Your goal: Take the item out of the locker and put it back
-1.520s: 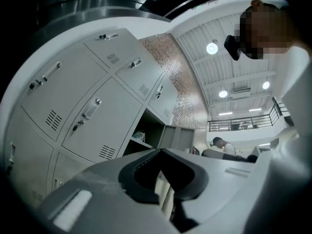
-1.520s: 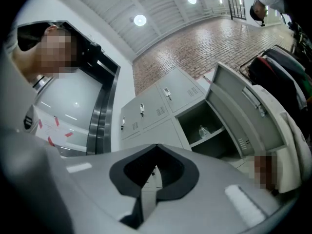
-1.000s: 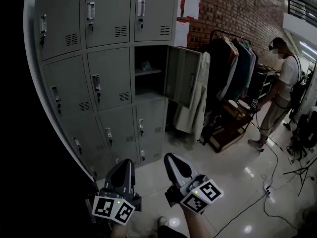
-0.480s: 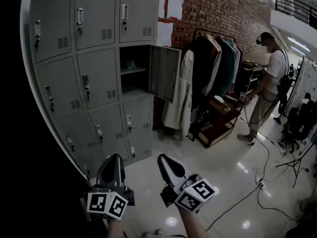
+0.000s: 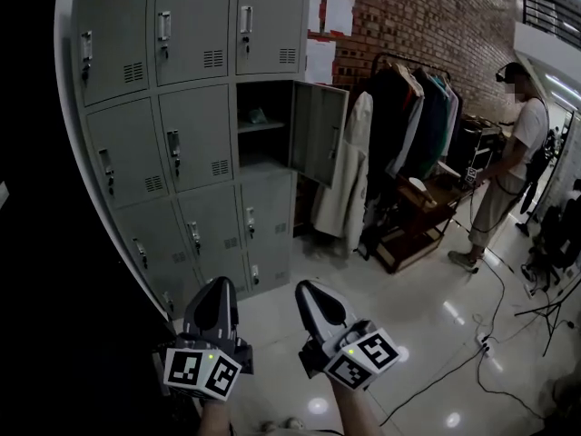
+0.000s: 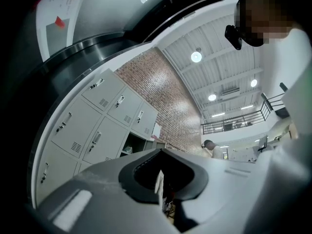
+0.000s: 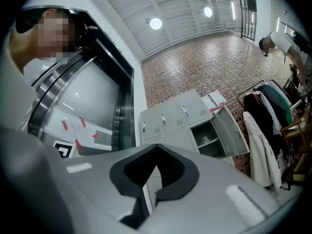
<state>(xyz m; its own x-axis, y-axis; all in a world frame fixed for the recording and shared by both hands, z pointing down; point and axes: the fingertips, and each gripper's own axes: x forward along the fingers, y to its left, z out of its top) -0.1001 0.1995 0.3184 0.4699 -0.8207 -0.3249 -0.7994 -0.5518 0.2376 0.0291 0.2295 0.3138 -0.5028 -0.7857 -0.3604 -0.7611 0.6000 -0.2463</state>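
Grey locker [image 5: 320, 134] stands open, well ahead, the item [image 5: 258, 116] on its shelf. My left gripper [image 5: 216, 289] and right gripper [image 5: 310, 291] are closed, empty. Approach stage, I judge; next I must near it and open jaws.

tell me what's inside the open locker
A small pale item sits on the shelf of the open locker. Below the shelf the compartment is too dark to tell whether anything lies there.

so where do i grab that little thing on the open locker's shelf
Probably pinch the item across its sides, straight in from the front above the shelf; the door stands open at the right. Its shape is too small to read.
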